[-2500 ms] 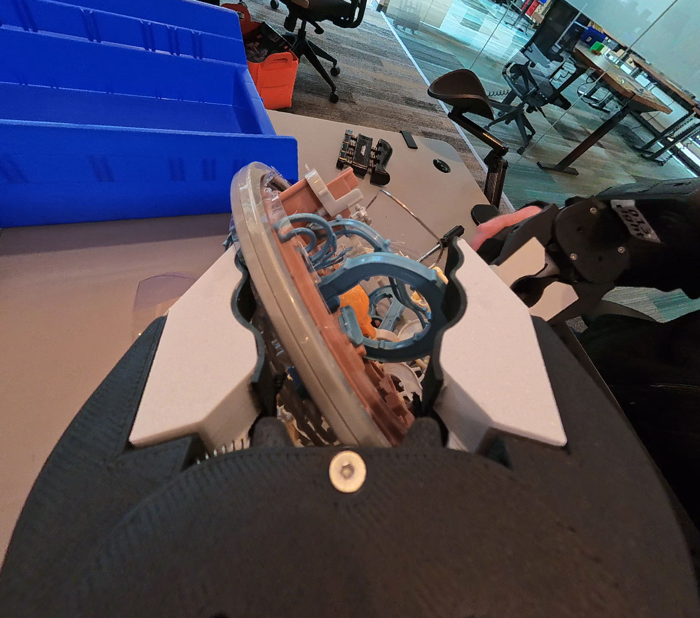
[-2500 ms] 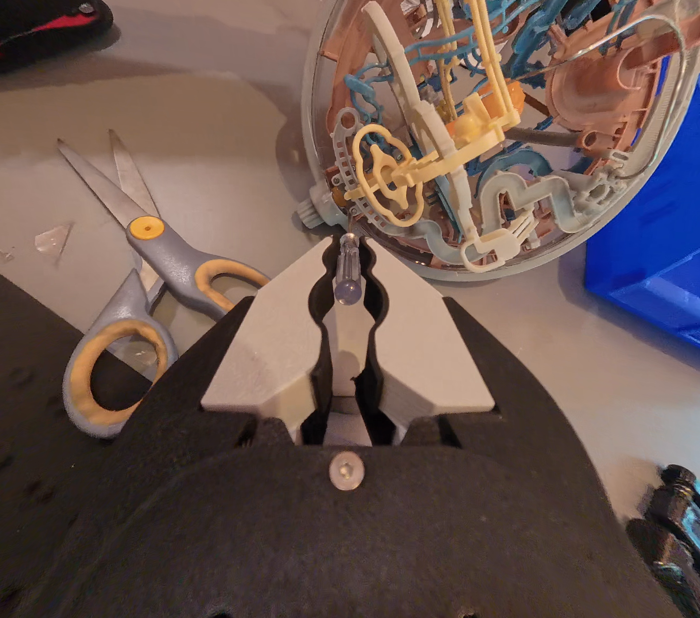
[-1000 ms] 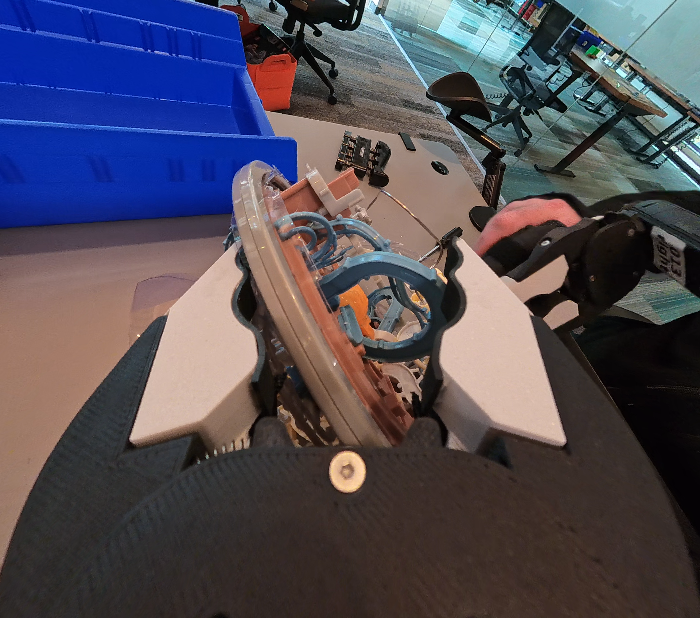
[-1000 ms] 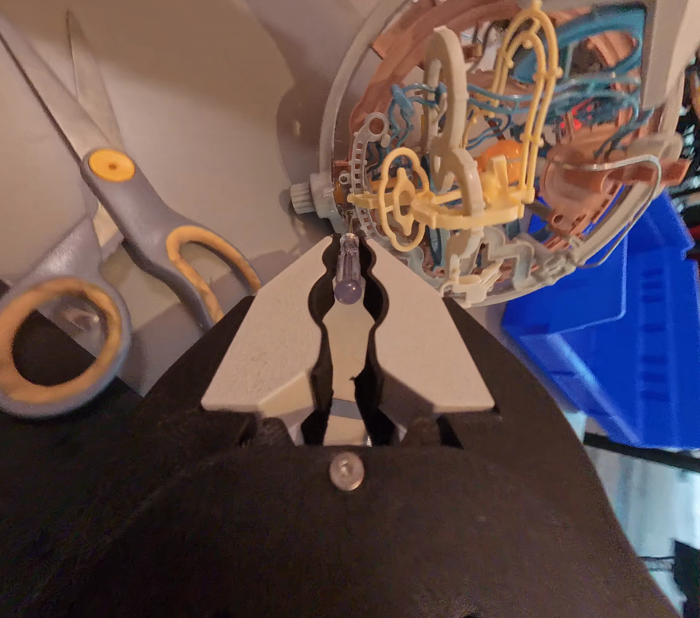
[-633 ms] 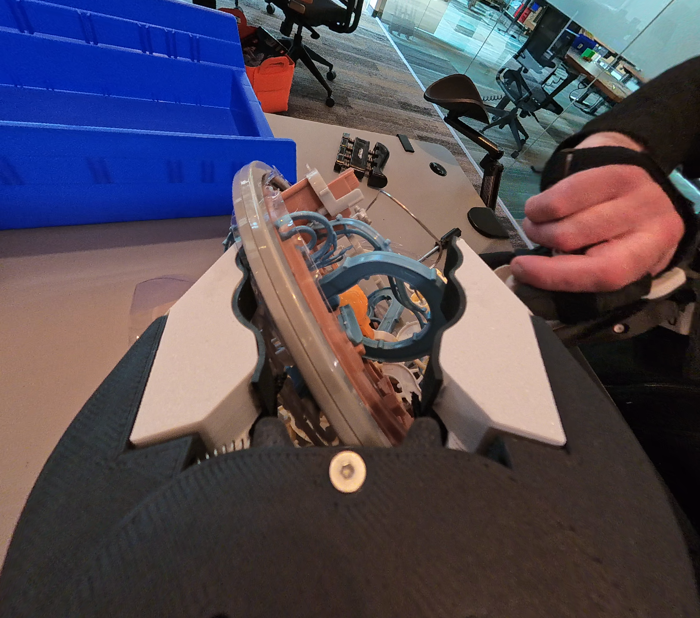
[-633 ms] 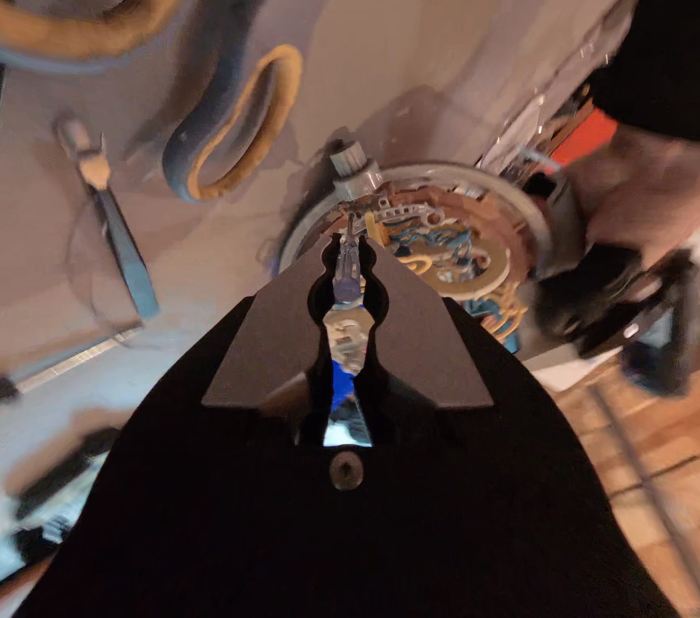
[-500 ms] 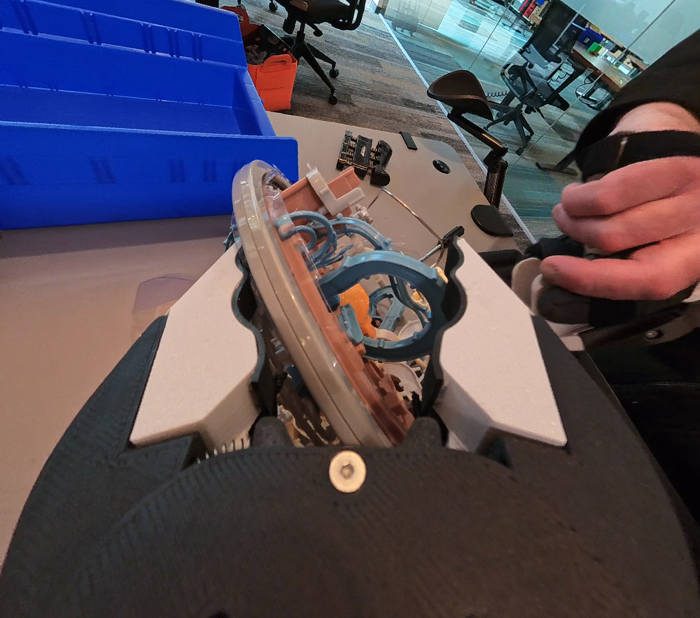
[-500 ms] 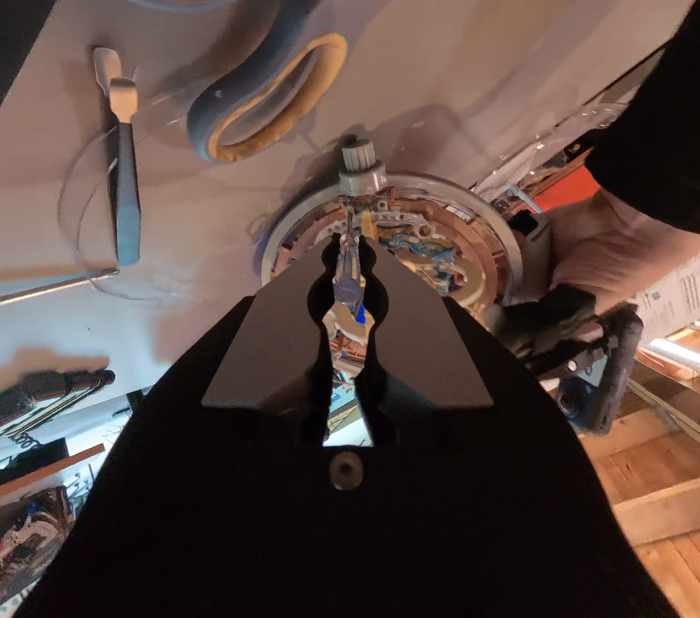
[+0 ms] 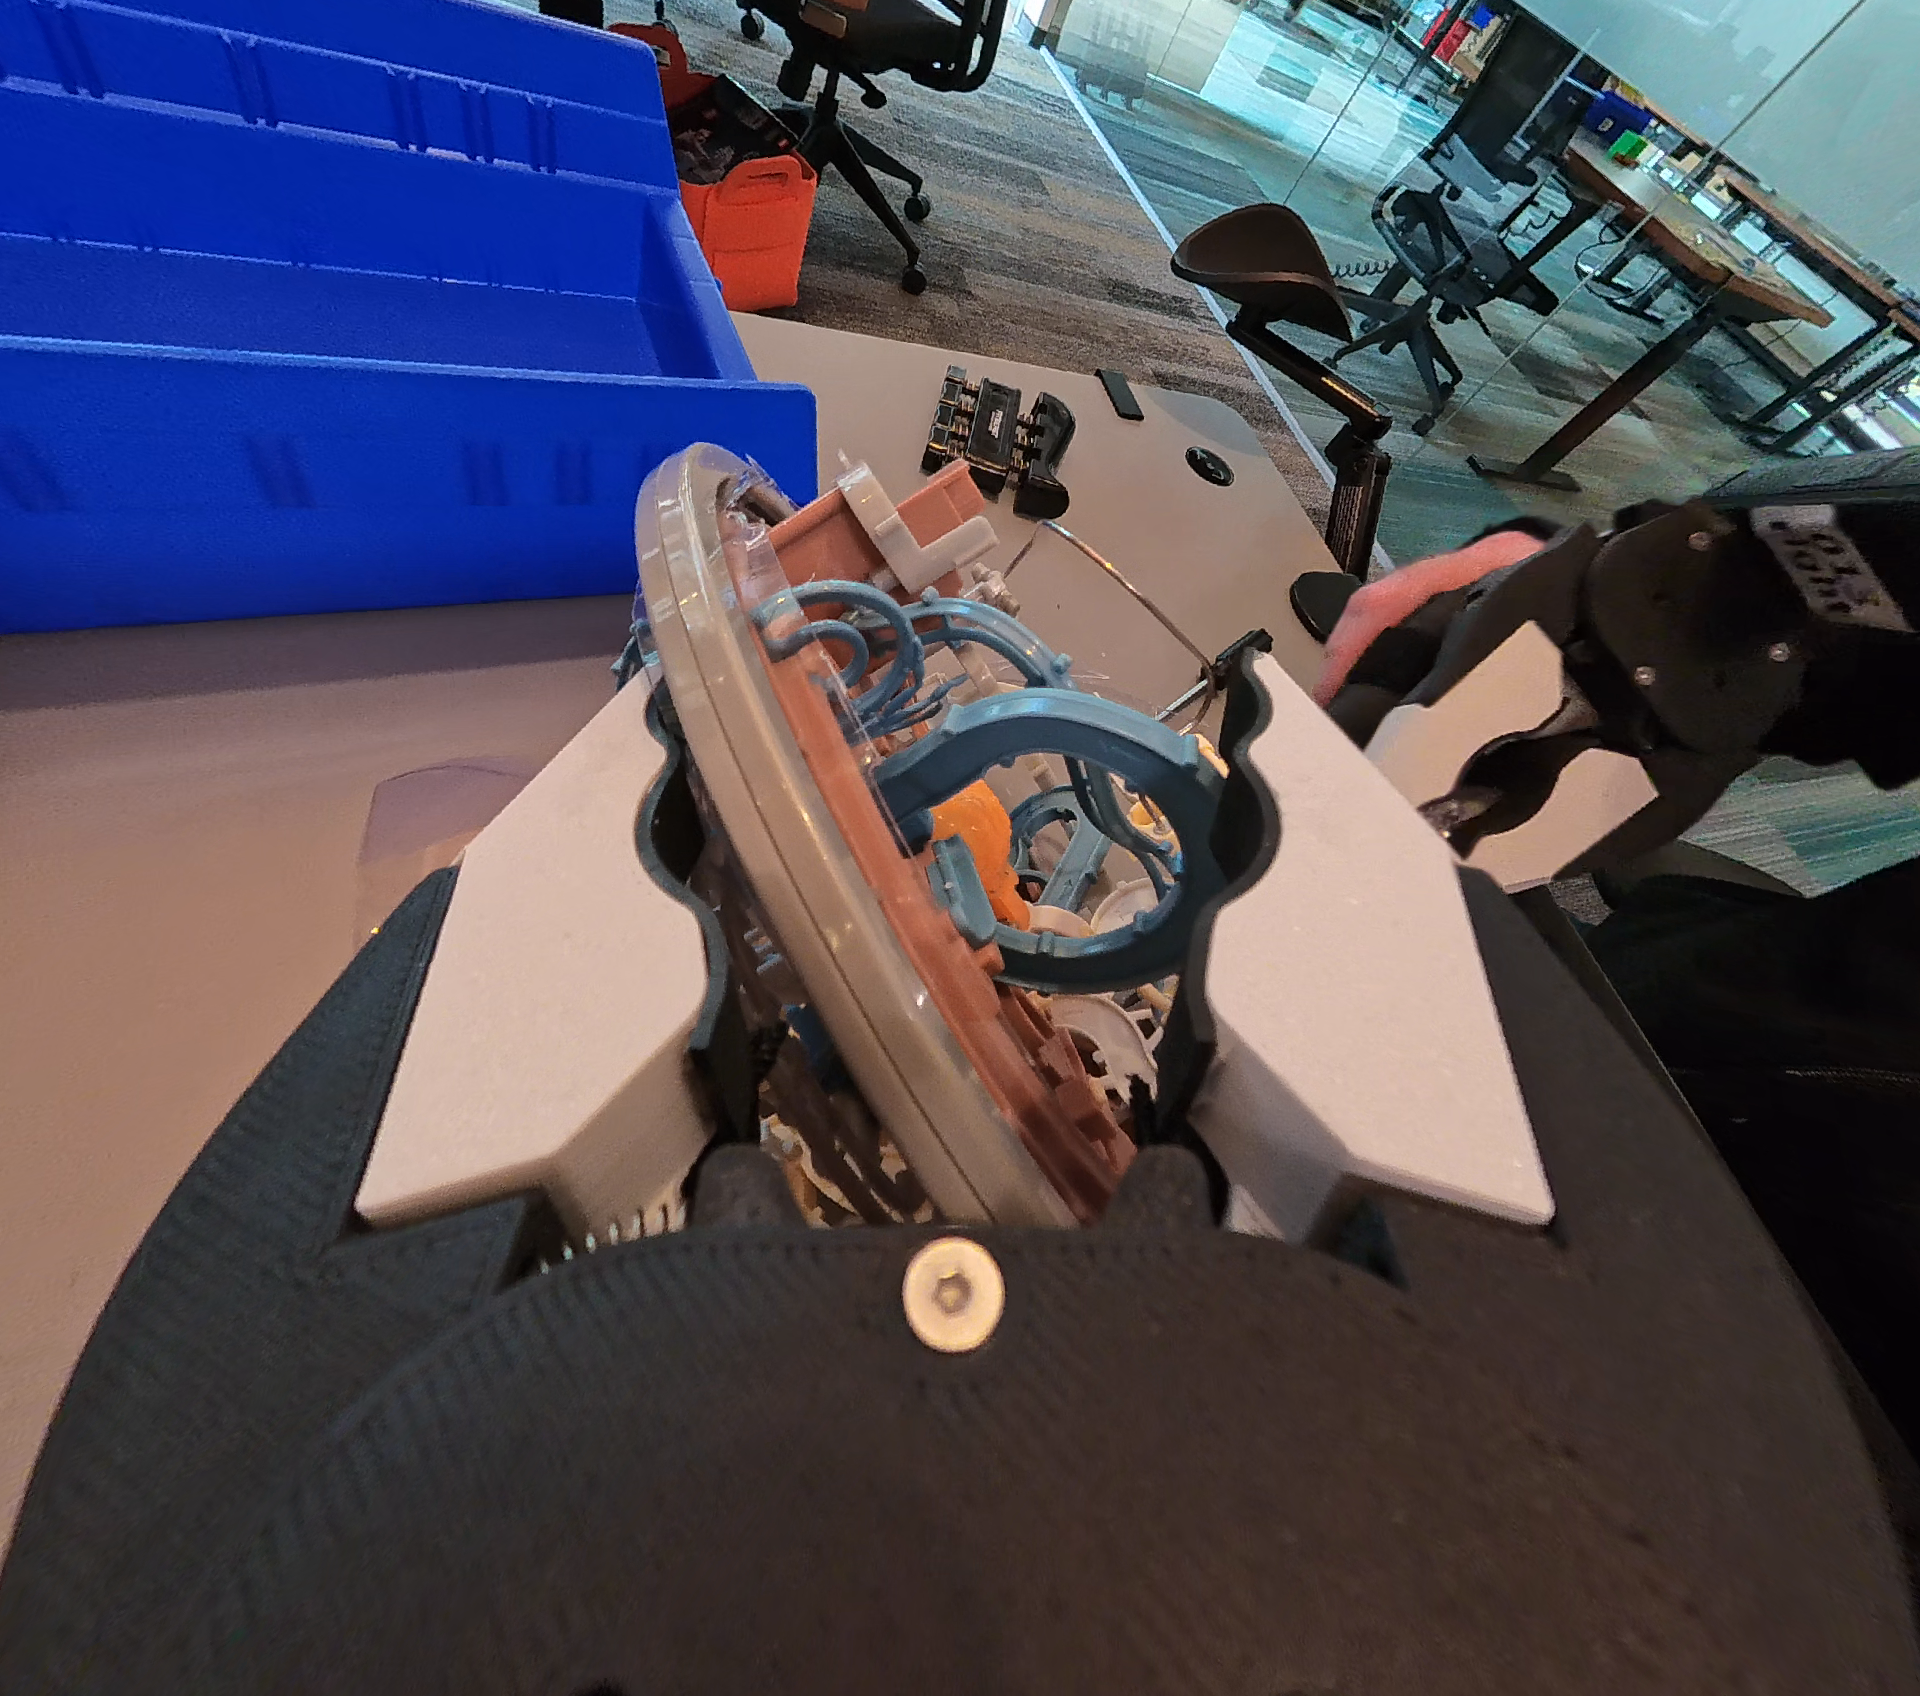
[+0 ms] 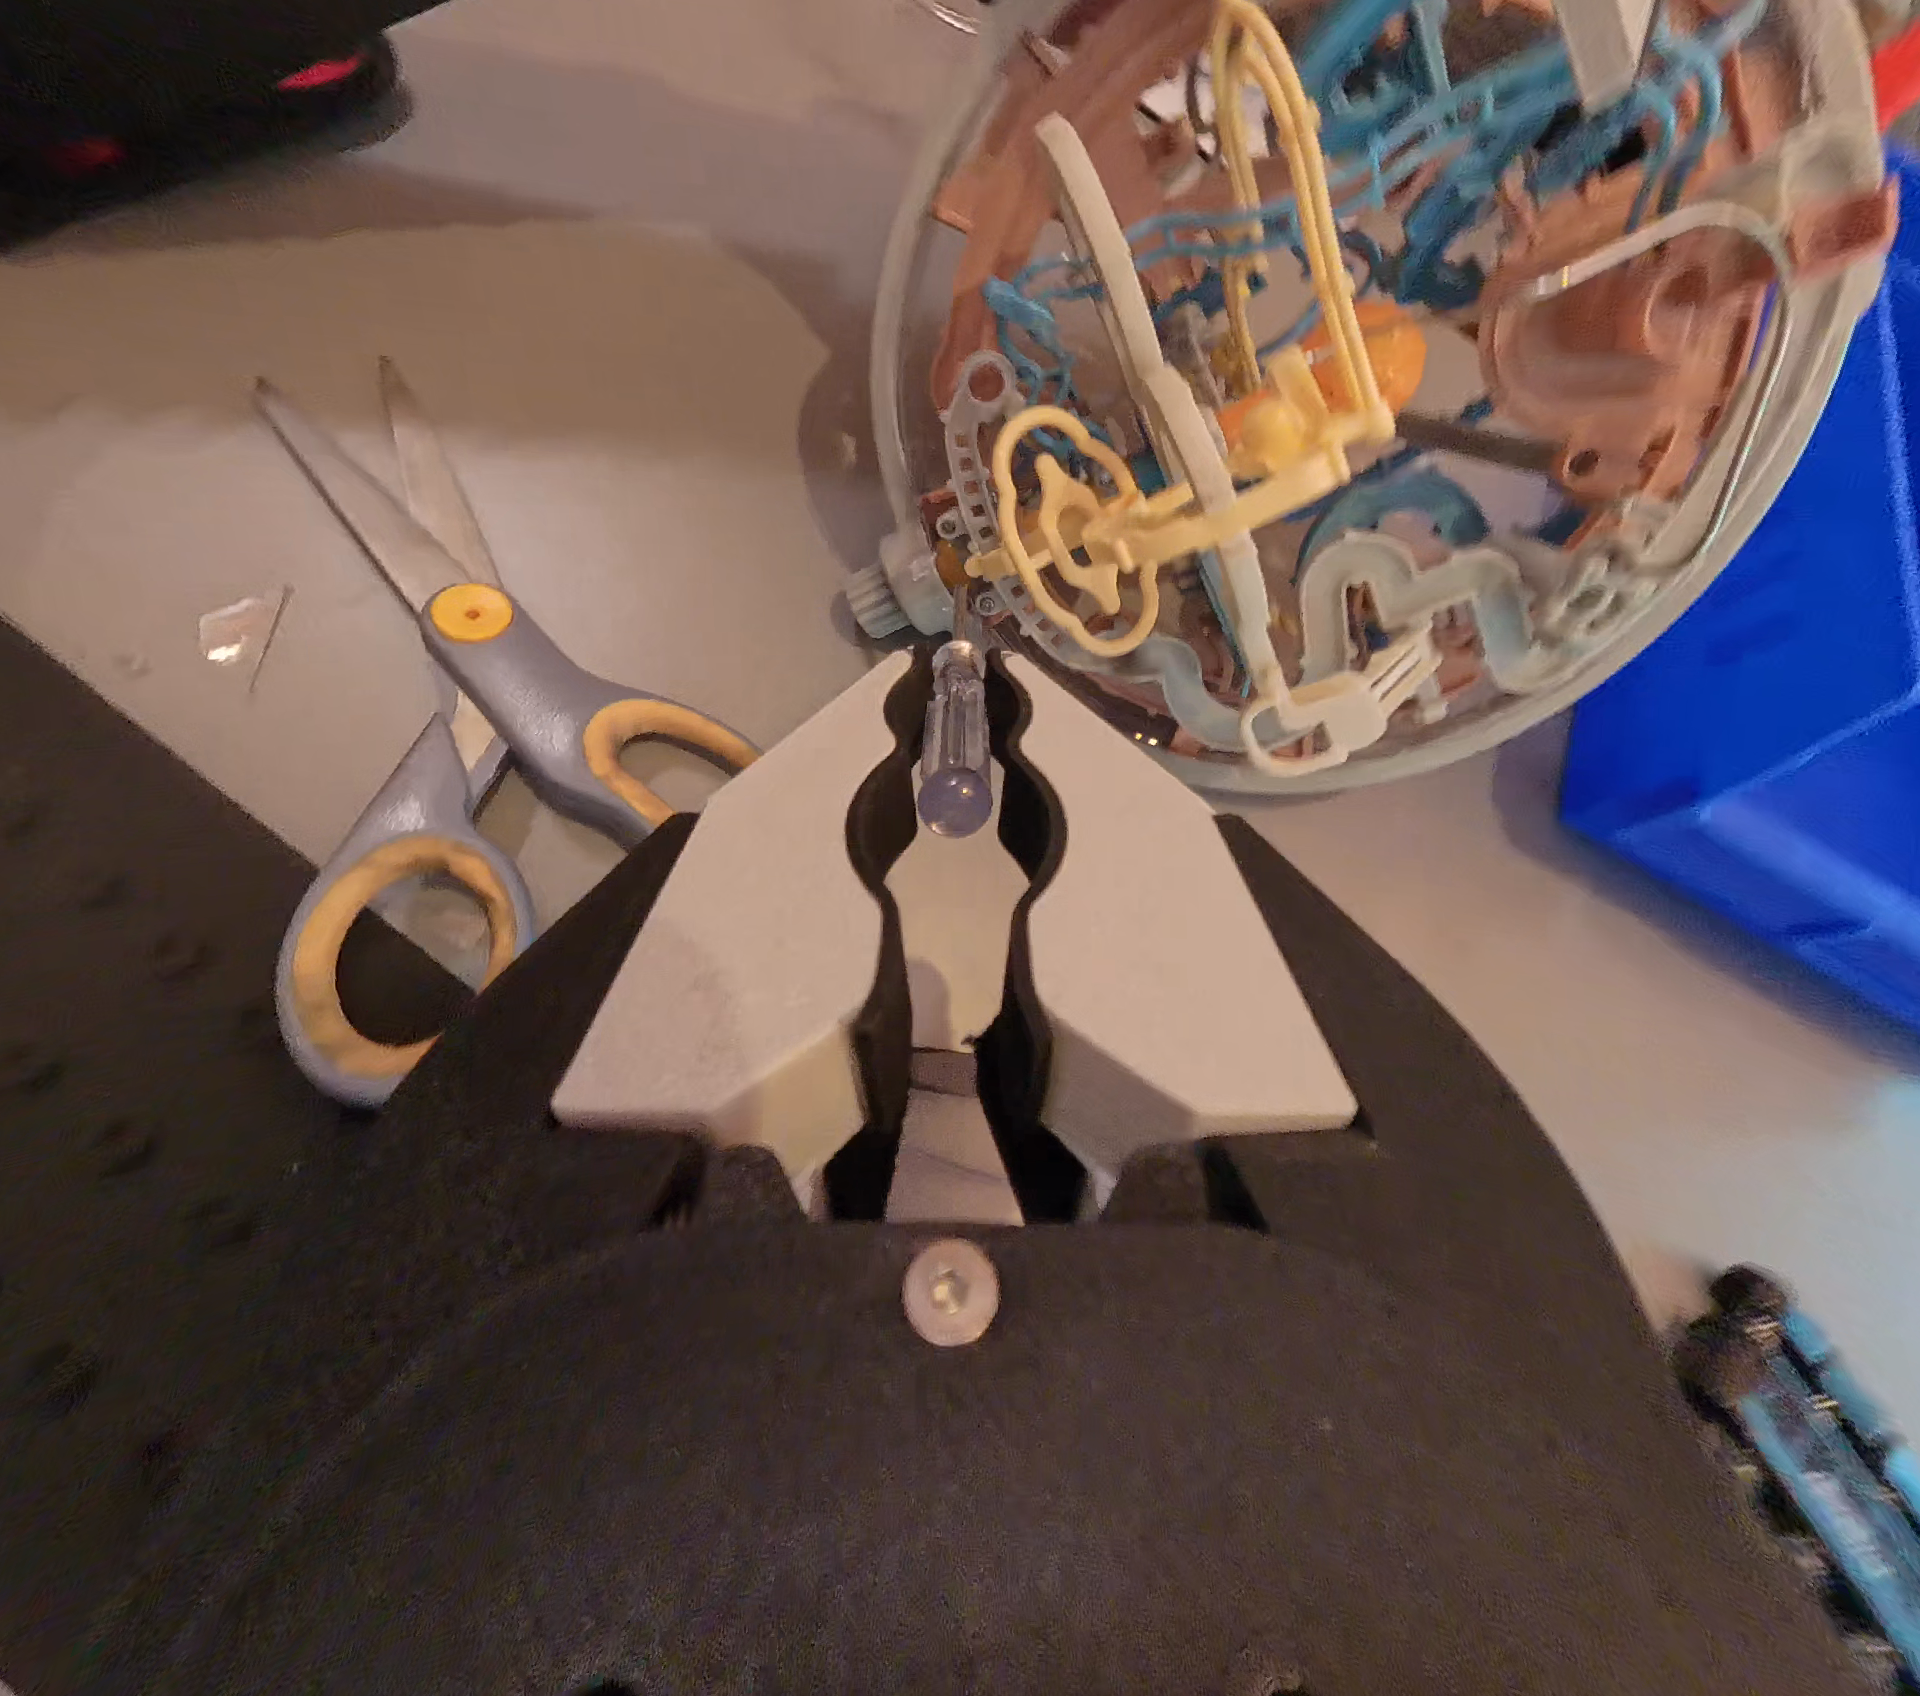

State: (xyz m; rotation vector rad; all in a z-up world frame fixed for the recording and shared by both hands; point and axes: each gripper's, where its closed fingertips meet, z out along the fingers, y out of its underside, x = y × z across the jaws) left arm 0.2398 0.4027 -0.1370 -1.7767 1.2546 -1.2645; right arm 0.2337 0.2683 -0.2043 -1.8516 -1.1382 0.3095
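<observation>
Here we are clamping the clear plastic maze ball (image 9: pixel 914 815) between the wide-spread fingers of the left gripper (image 9: pixel 940 825), while the right gripper (image 10: pixel 956 711), nearly closed, is pinching a small clear-handled screwdriver (image 10: pixel 954 747) whose tip is meeting the ball's grey rim. We judge steady, straight pressure best. Grey-and-yellow scissors (image 10: pixel 468 711) are lying left of it, a blue plastic bin (image 10: pixel 1766 763) right.

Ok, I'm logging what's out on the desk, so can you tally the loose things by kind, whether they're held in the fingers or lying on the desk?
Maze ball, in the left gripper: 1
Small screwdriver, in the right gripper: 1
Scissors: 1
Blue bins: 2
Black clip block: 1
Total: 6
</observation>
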